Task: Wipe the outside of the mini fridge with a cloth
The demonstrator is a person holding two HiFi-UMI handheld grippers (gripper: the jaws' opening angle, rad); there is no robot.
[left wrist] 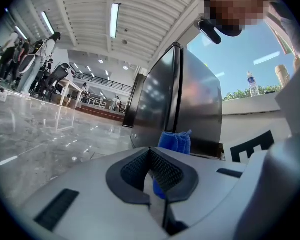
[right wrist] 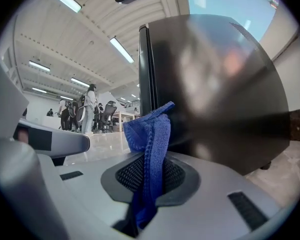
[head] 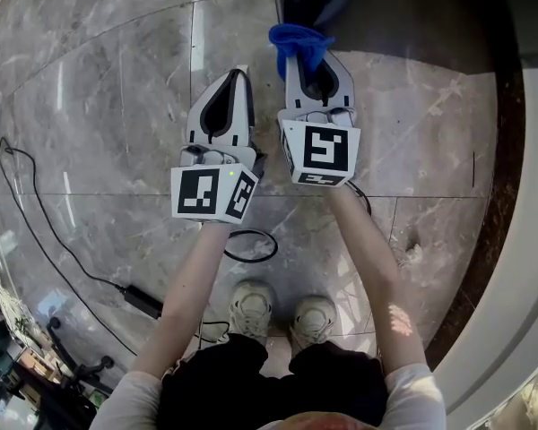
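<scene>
Grey-white left hand-held gripper (head: 238, 74), right hand-held gripper (head: 312, 61), marker cubes (head: 213, 193), white sleeves (head: 417, 392), black shorts (head: 251, 383), pale sneakers (head: 251, 307)

A blue knitted cloth (right wrist: 150, 144), bunched and standing upright, is pinched between the jaws of the right gripper (right wrist: 149, 176), its tip near the corner edge of the dark, glossy mini fridge (right wrist: 215, 84), which stands upright on the marble floor (head: 117, 88) at 12 o'clock in the head view.

No text or number can be read. The marker cubes (head: 213, 193) carry only black-and-white patterns. The label on a bottle (left wrist: 250, 83) is too small.
</scene>
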